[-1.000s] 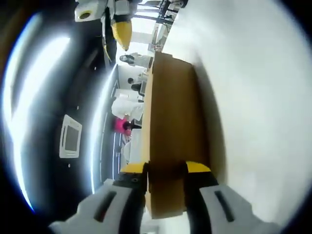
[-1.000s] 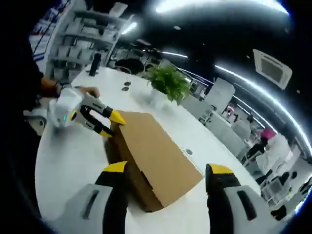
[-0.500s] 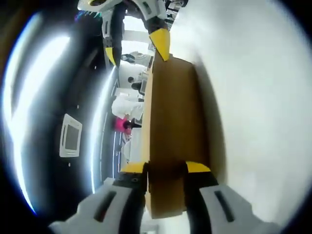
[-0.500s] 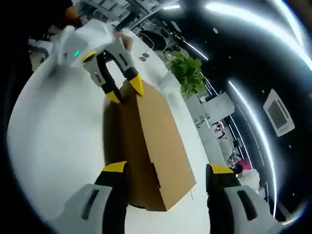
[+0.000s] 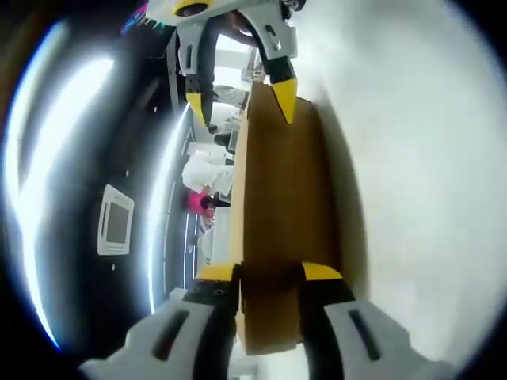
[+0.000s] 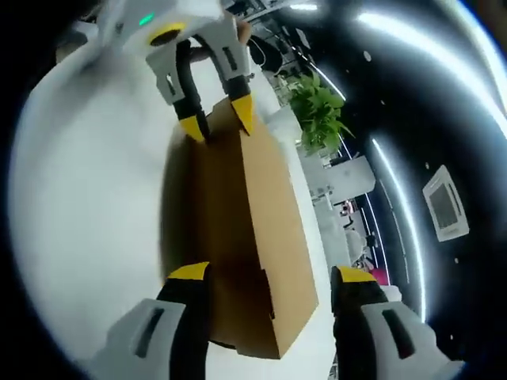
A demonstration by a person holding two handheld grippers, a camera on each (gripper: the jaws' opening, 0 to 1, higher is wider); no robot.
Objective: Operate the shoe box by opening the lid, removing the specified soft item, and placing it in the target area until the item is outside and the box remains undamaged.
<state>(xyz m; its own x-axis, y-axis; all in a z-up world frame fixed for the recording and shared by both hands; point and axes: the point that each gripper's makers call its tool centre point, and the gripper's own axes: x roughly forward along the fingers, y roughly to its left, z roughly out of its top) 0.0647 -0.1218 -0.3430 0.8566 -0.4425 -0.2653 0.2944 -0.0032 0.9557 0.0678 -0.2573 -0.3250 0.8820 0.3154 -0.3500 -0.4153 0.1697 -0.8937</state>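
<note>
A closed brown cardboard shoe box (image 5: 281,190) lies on a white table (image 5: 412,158), seen lengthwise in the left gripper view. My left gripper (image 5: 269,273) is shut on its near end, one yellow-tipped finger pressed on each side. At the far end my right gripper (image 5: 240,103) stands open, one tip over the box top and the other past its edge. In the right gripper view the shoe box (image 6: 253,206) runs away from my open right gripper (image 6: 271,275), which is spread wider than the box. The left gripper (image 6: 218,119) clamps the far end. The lid is down, so the contents are hidden.
The white table (image 6: 87,198) spreads wide beside the box. A potted green plant (image 6: 321,103) stands behind it. Beyond the table edge are people (image 5: 202,178) in an office, with bright ceiling light strips and a ceiling vent (image 5: 115,222).
My right gripper has swung in over the box's far end, and its view has rolled and closed in. The left gripper and the box have stayed put.
</note>
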